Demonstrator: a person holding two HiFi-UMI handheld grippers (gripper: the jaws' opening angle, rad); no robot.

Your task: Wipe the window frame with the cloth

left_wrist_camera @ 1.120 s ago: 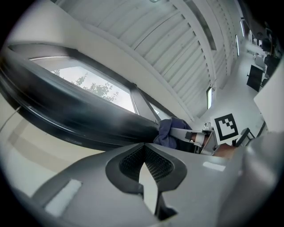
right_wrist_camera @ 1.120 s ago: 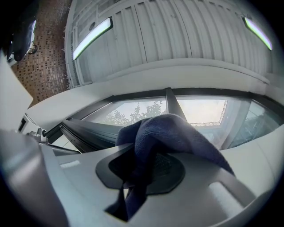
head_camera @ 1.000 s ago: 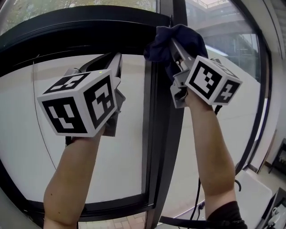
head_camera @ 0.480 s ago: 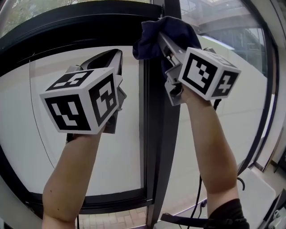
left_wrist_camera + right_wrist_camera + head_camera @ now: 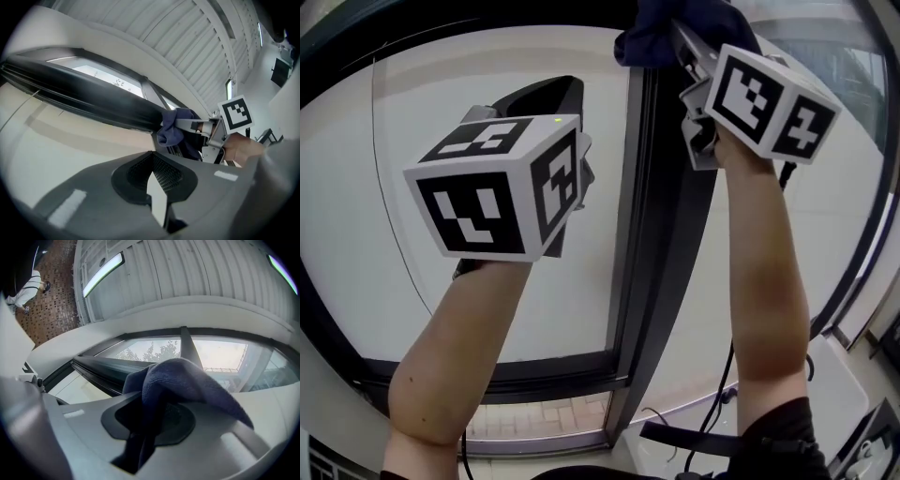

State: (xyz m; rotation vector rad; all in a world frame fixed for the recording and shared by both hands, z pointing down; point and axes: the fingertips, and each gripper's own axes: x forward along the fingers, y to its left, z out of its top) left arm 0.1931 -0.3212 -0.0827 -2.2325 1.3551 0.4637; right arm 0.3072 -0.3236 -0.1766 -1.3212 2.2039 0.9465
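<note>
A dark blue cloth (image 5: 661, 28) is bunched against the top of the black vertical bar of the window frame (image 5: 661, 234). My right gripper (image 5: 680, 33) is shut on it, arm raised, and the cloth hides its fingertips. In the right gripper view the cloth (image 5: 187, 380) drapes over the jaws of the right gripper (image 5: 159, 401) in front of the frame (image 5: 108, 371). My left gripper (image 5: 546, 94) is held up left of the bar, before the glass. Its jaws (image 5: 153, 153) meet at the tips with nothing between them. It looks at the cloth (image 5: 173, 133) and the frame's dark rail (image 5: 93, 103).
The frame's bottom rail (image 5: 534, 380) runs below the left pane. A cable (image 5: 717, 403) hangs beside my right arm. A white surface (image 5: 853, 375) lies at the lower right. Slatted ceiling with light strips (image 5: 101, 273) is overhead. A person (image 5: 28, 287) stands far off on brick paving.
Both grippers and the cloth now sit higher in the head view, the cloth at its top edge. The frame's curved top rail has slid out of sight. Both grips are unchanged.
</note>
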